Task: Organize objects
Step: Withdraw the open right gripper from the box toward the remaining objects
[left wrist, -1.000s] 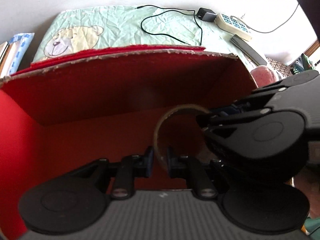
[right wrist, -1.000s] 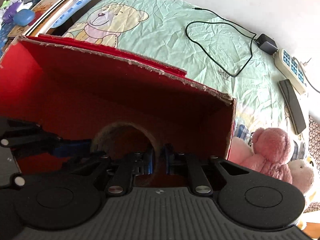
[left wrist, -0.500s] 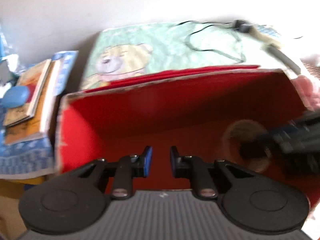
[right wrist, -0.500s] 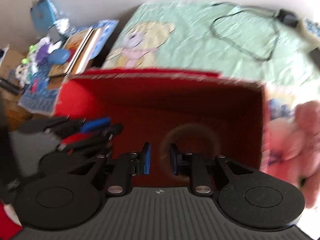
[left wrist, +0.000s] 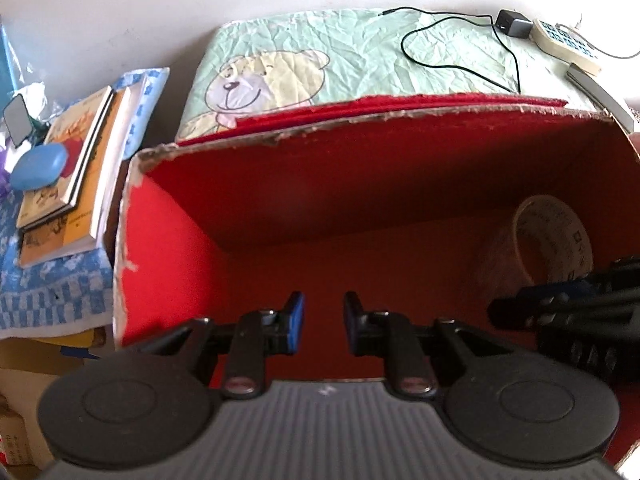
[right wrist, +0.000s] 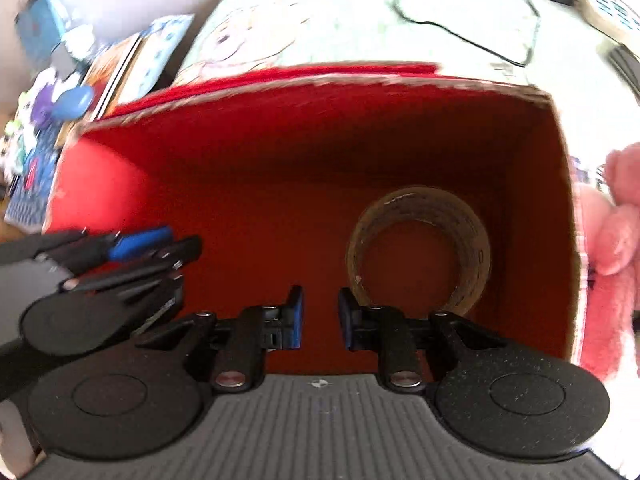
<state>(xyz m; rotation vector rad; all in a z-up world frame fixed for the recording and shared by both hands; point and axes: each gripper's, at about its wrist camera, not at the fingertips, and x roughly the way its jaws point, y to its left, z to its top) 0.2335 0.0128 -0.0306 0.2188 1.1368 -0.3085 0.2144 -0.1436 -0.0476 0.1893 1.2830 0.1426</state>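
Since a second ago both grippers have let go of the tape roll point(right wrist: 419, 251) and drawn apart; it was pinched between their fingers then, and now it lies free inside the red box point(left wrist: 360, 184), toward the box's right wall and near its front edge. In the right wrist view the roll lies nearly flat with its hole facing up; in the left wrist view it appears tilted, partly hidden behind the other tool.

The left gripper point(left wrist: 320, 322) is released, its blue-padded fingers parted with nothing between them, over the front middle of the box floor. The right gripper point(right wrist: 319, 320) is also released and empty, its right finger just beside the roll's near rim; whether it touches cannot be told.

The box sits on a pale green blanket point(left wrist: 352, 52) with a bear print. A black cable point(left wrist: 460, 36) loops across the blanket's far right corner, next to a charger plug point(left wrist: 512, 24) and a power strip point(left wrist: 568, 44). A stack of books point(left wrist: 76, 160) lies left of the box with a blue case point(left wrist: 38, 168) on top. A pink plush toy point(right wrist: 612, 248) lies against the box's right outer wall.
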